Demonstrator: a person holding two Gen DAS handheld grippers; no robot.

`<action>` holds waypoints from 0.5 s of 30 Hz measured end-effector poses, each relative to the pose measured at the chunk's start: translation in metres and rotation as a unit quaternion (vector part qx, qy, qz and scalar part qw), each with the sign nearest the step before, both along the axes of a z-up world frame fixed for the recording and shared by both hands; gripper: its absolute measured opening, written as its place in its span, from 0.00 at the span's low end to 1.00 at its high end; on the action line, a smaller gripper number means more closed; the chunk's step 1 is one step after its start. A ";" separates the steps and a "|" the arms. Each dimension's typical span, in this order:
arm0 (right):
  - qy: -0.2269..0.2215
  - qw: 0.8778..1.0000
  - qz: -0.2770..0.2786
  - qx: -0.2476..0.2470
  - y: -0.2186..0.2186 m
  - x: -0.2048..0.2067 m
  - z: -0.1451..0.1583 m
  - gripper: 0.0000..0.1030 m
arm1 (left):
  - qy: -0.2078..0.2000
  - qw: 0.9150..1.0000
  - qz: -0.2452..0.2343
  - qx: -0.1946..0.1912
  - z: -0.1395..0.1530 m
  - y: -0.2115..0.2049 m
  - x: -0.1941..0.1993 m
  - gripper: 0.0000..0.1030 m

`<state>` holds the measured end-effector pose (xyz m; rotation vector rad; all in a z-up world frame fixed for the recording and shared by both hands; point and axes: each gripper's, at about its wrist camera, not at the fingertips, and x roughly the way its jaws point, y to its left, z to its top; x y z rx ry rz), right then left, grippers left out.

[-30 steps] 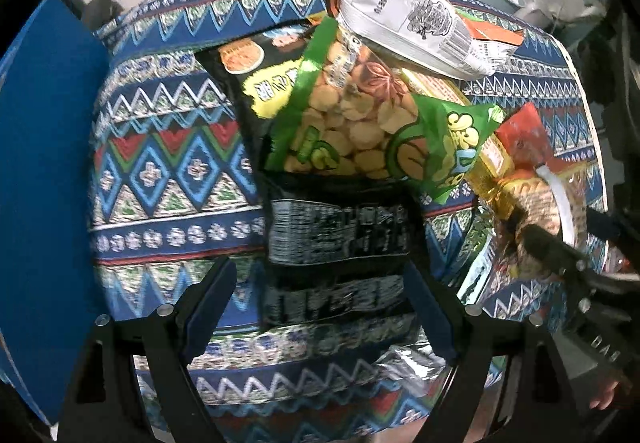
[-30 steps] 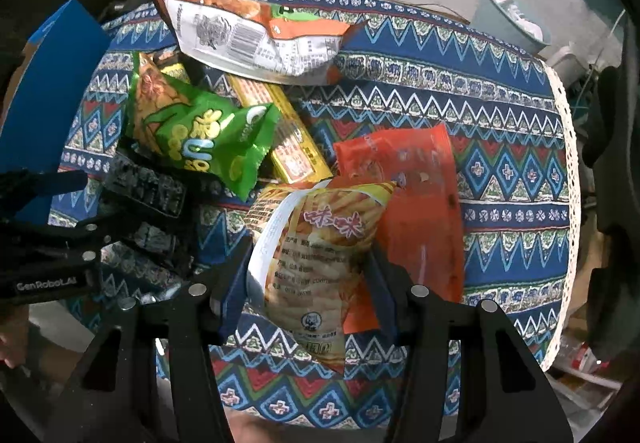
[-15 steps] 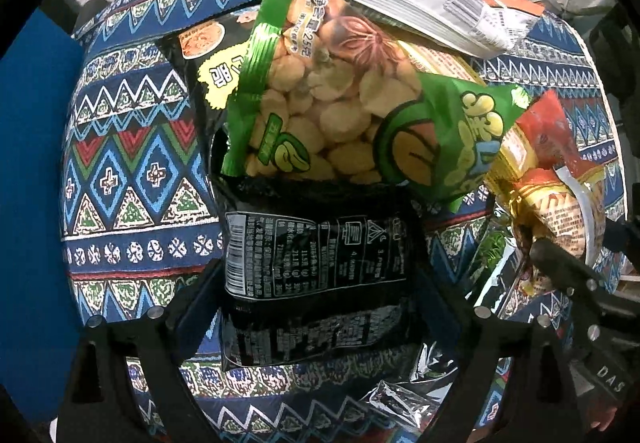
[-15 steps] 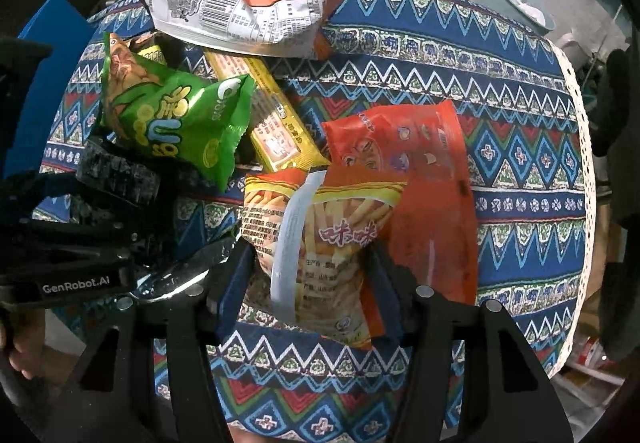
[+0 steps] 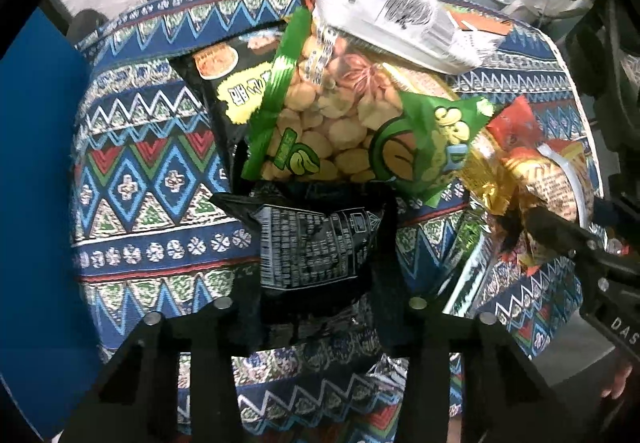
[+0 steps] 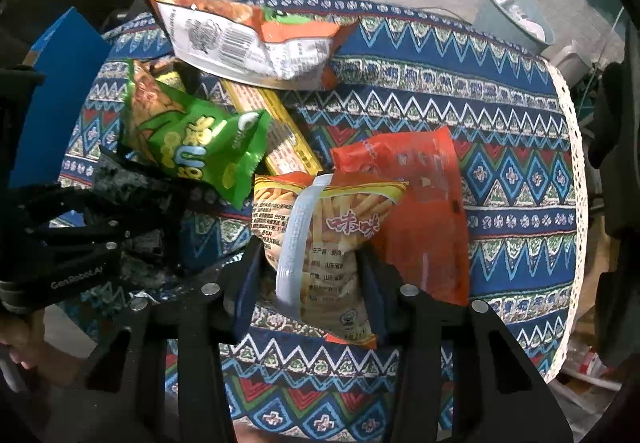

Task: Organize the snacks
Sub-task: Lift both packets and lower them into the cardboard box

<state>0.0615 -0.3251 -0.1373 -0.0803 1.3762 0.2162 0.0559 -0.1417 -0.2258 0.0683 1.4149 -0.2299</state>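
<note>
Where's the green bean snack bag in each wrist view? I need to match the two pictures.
Left wrist view: green bag sits at centre, just beyond the black packet held in the left tongs.
Right wrist view: green bag lies left of centre, above the left tongs entering from the left edge.
Shared landmark: the white-backed orange bag, just beyond the green bag in both.
</note>
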 end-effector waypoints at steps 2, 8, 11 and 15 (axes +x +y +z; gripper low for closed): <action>-0.006 1.000 0.003 0.000 0.000 -0.004 0.005 0.43 | -0.004 1.000 -0.004 0.003 0.003 0.004 -0.002 0.40; -0.022 1.000 0.011 0.004 0.008 -0.002 0.020 0.42 | -0.013 1.000 -0.008 0.002 0.019 0.026 -0.014 0.36; -0.029 0.999 0.017 0.004 0.013 -0.002 0.024 0.43 | -0.030 0.999 -0.015 0.006 0.036 0.037 -0.018 0.36; -0.038 0.999 0.026 0.006 0.021 -0.002 0.032 0.42 | -0.048 0.999 -0.021 0.006 0.053 0.043 -0.024 0.35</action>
